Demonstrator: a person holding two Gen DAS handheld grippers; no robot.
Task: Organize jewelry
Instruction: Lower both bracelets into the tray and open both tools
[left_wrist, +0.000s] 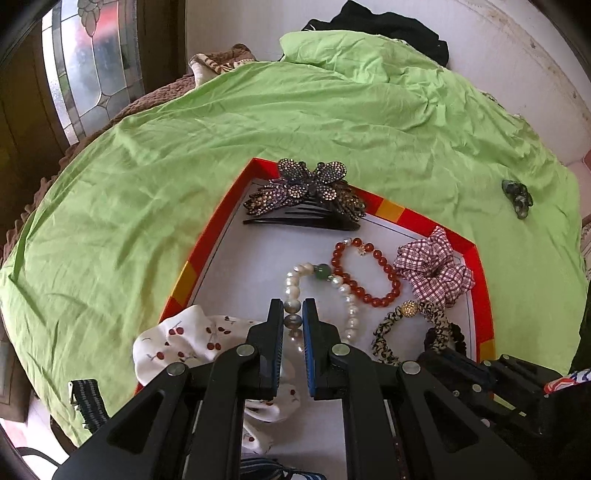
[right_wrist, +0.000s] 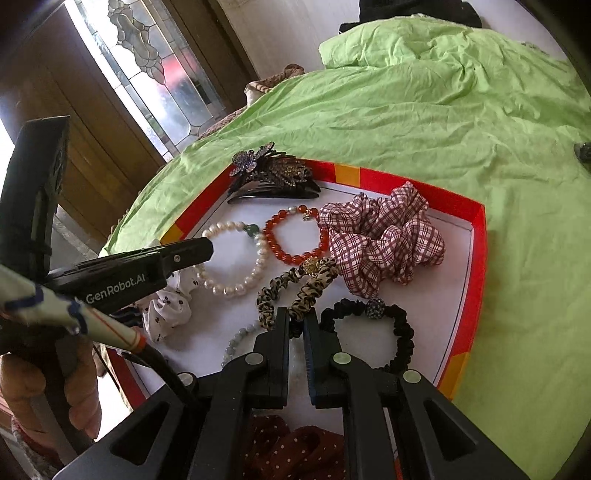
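The left claw (left_wrist: 293, 314) is clamped on the pearl bracelet (left_wrist: 345, 295) in the red-rimmed tray (left_wrist: 484, 280) on the green bedsheet (left_wrist: 184, 155). The right claw (right_wrist: 295, 321) pinches the leopard scrunchie (right_wrist: 295, 291); the checked scrunchie (right_wrist: 380, 236) lies at its one o'clock.

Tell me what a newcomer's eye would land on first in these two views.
The bright green sheet fills both views, with a red-rimmed tray of jewelry resting on it. At the tray's far edge sits a rhinestone butterfly hair comb, with a red bead bracelet and a checked scrunchie nearer. The left hand-held gripper is shut on a pearl bracelet.
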